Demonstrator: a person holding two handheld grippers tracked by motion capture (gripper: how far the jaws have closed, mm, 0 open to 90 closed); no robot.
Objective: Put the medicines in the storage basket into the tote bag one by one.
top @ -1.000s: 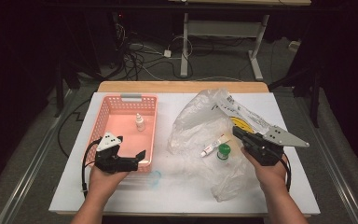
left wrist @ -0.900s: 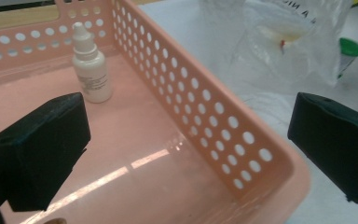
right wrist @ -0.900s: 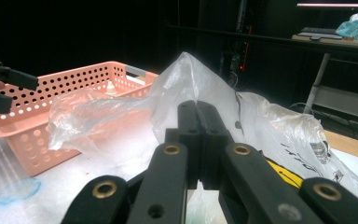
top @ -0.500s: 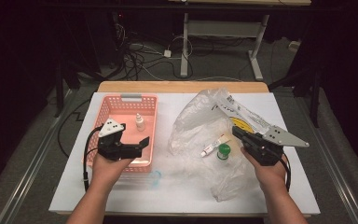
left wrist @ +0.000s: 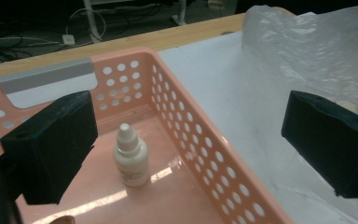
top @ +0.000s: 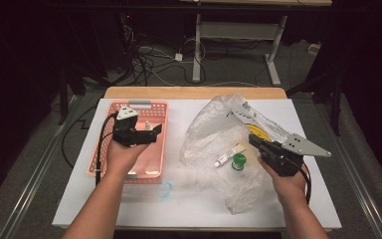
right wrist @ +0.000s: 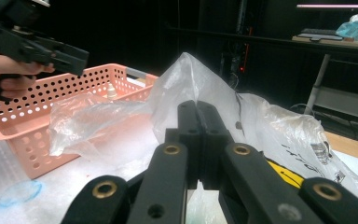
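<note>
Jaws wide over the dropper bottle (left wrist: 130,156) in the left gripper view — right gripper (right wrist: 198,140) pinches the plastic bag (right wrist: 182,88).

My bench (top: 308,199) has a white top with a wooden strip along its far edge. On its left I see a pink basket (top: 155,149), on its right a crumpled clear bag (top: 214,124). A small blue ring (top: 164,189) lies on the white surface just in front of the basket.
</note>
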